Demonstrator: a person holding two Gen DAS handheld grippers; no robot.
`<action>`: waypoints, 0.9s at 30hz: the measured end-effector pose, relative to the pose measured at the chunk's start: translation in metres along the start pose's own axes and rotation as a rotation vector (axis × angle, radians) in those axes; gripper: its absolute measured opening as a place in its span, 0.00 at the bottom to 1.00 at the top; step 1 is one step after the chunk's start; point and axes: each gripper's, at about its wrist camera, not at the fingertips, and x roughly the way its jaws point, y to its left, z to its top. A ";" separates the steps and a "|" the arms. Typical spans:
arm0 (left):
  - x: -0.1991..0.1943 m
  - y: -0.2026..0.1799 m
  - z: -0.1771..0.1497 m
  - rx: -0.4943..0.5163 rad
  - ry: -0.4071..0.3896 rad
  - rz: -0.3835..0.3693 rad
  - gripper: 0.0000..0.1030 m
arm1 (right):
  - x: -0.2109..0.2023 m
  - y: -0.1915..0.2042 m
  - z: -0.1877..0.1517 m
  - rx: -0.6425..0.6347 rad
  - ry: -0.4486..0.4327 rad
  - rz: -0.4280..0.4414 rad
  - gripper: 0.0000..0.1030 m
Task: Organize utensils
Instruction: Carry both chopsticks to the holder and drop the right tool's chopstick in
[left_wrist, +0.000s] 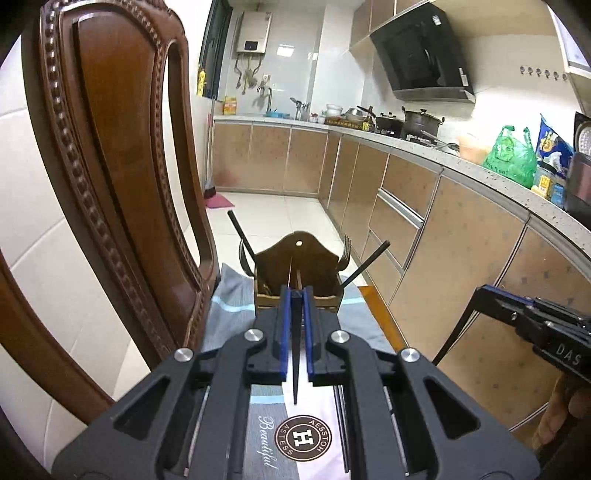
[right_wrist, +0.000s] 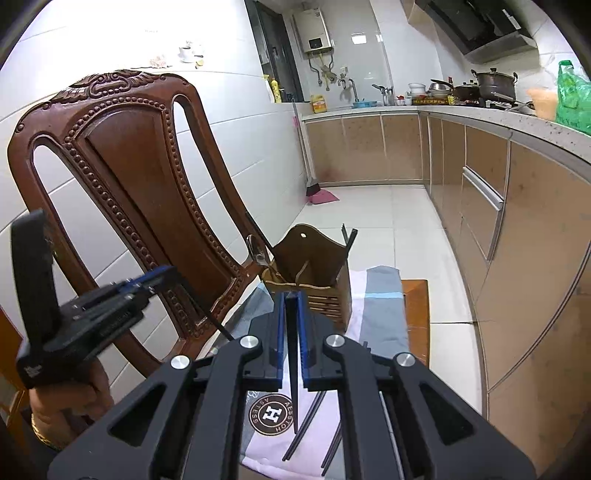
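A brown wooden utensil holder (left_wrist: 297, 258) (right_wrist: 314, 258) stands on a striped cloth (left_wrist: 236, 306) at the far end of a table. It holds a spoon (right_wrist: 255, 247), a fork (left_wrist: 346, 251) and black chopsticks (left_wrist: 240, 232). My left gripper (left_wrist: 295, 291) hovers just in front of the holder, shut on a black chopstick (left_wrist: 295, 369) whose tip points back toward the camera. My right gripper (right_wrist: 291, 295) is likewise shut on a black chopstick (right_wrist: 294, 387). Each gripper shows in the other's view, the right gripper (left_wrist: 484, 295) and the left gripper (right_wrist: 170, 275), each with its chopstick hanging down. Several loose chopsticks (right_wrist: 306, 432) lie on the cloth.
A carved wooden chair (left_wrist: 122, 166) (right_wrist: 140, 177) stands close on the left of the table. Kitchen cabinets (left_wrist: 443, 236) and a cluttered counter (left_wrist: 509, 173) run along the right, with tiled floor (right_wrist: 388, 229) beyond the table's far edge. A hand (right_wrist: 70, 402) holds the left gripper.
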 end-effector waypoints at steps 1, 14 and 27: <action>-0.007 -0.001 0.001 -0.001 -0.001 -0.002 0.06 | -0.002 0.000 -0.001 -0.001 0.001 -0.003 0.07; -0.008 0.012 0.006 -0.035 -0.011 0.011 0.06 | 0.016 0.013 0.013 -0.032 0.024 -0.018 0.07; -0.011 0.035 0.006 -0.072 -0.017 0.027 0.06 | 0.036 0.036 0.128 -0.090 -0.153 -0.081 0.07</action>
